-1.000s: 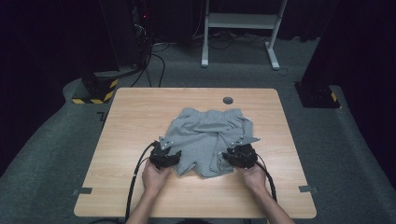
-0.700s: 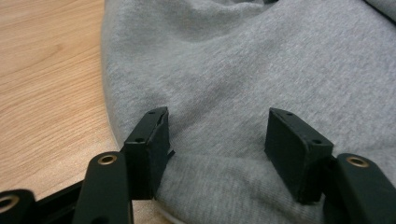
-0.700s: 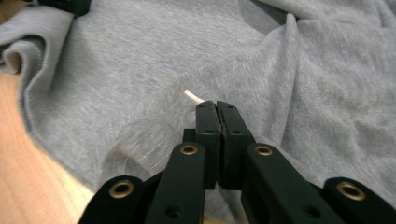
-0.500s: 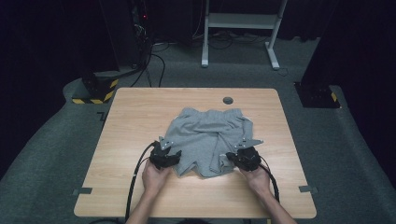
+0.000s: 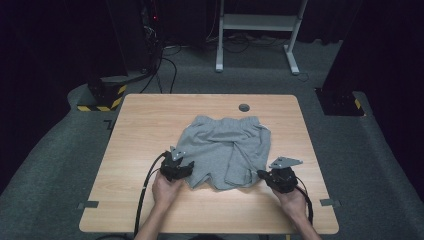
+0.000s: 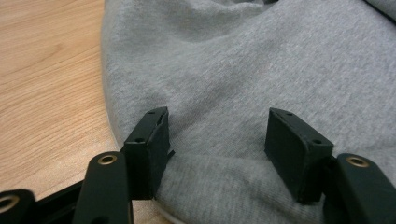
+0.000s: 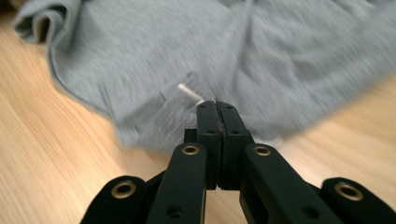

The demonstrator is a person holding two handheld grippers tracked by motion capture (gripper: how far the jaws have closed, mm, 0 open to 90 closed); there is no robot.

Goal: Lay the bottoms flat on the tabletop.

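Note:
Grey shorts [image 5: 225, 145] lie crumpled in the middle of the wooden table [image 5: 150, 120]. My left gripper [image 5: 189, 167] rests at the near left hem, pointing right. In the left gripper view the left gripper [image 6: 217, 116] stands open, and the shorts [image 6: 243, 60] lie flat between the jaws. My right gripper [image 5: 261, 173] is at the near right corner of the shorts, pointing left. In the right gripper view the right gripper [image 7: 217, 105] is shut, and a thin grey drawstring with a pale tip [image 7: 187, 89] comes out of the jaw tips above the blurred shorts [image 7: 280, 51].
A round cable hole [image 5: 244, 107] sits near the table's far edge. Grey tape marks [image 5: 88, 204] lie at the near corners. Beyond the table stand a white desk frame [image 5: 260, 22] and a yellow-black striped base [image 5: 100, 100]. Bare wood surrounds the shorts.
My right gripper has moved right, away from the middle of the shorts, with the near right edge of the cloth trailing after it. The left gripper has stayed put.

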